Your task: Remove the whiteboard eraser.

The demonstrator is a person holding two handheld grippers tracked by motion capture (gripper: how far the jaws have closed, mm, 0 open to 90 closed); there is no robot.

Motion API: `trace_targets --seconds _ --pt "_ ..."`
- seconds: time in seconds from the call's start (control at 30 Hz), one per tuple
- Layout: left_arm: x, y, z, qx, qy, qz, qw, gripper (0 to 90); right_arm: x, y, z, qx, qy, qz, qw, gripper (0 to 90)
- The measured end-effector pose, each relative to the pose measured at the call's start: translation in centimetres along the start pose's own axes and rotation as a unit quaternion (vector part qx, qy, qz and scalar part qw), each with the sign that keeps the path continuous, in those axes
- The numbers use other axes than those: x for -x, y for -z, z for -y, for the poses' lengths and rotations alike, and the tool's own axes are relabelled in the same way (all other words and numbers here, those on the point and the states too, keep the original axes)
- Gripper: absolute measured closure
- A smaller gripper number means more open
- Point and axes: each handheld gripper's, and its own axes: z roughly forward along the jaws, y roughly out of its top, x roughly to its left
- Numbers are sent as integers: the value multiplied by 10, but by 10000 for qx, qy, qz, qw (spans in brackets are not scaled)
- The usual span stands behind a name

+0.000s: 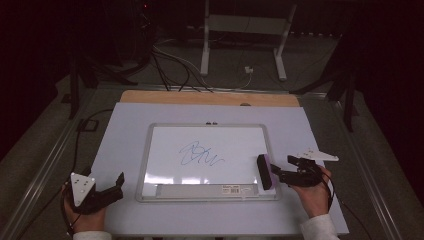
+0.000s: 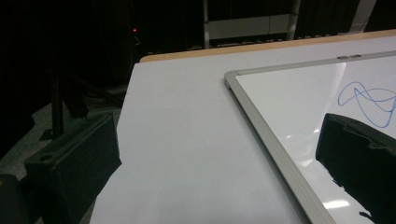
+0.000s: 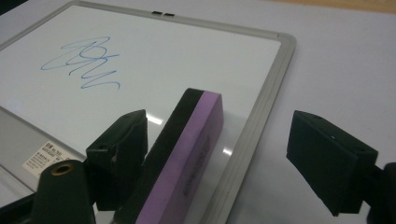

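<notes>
Two grippers are on camera, one at each near corner of a pale lavender table top [image 1: 125, 130], with a strip of bare wood [image 1: 210, 98] along its far edge. Beyond the table the room is dark: grey floor, a tangle of cables [image 1: 170, 70], and the white legs of a stand [image 1: 240, 40]. Centre of the table lies the whiteboard [image 1: 155, 150], silver-framed, flat, with a blue scribble [image 1: 200, 154] in the middle and a label strip along its near edge. On the board's right side sits the eraser [image 3: 187, 154], black felt on one face, purple foam on the other, standing on its long edge just inside the frame. The right gripper [image 3: 233, 158] is at it now: one jaw is right against the black face, the other stands well clear out over the table, so the jaws are apart and not yet pinching. Over on the left, the left gripper [image 1: 102, 192] rests at the table's corner, jaws wide apart, nothing between them, the board's frame running past one jaw in the left gripper view. Nothing blocks the way between eraser and scribble.
</notes>
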Motion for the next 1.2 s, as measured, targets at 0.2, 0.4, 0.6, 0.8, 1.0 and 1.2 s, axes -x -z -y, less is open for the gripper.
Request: trace_targets --seconds 0.2,0.4,0.6,0.8,1.0,1.2 --pt "0 0 0 -3 4 -5 10000 5 -4 -6 10 -204 9 -61 9998 236" --pt "0 0 0 -18 14 -7 10000 5 -7 -8 14 -437 -36 -155 9989 450" --pt "0 0 0 -18 4 -1 10000 5 -10 -8 15 -497 -140 -367 9980 560" --pt "1 0 0 -29 -9 -1 10000 5 -9 -9 15 -532 -284 -373 9975 542" --pt "1 -1 0 -42 -34 1 10000 5 -12 -14 15 -668 -422 -599 9951 466" --pt "1 -1 0 -60 -32 1 10000 5 -12 -20 15 -746 -624 -711 9927 401"
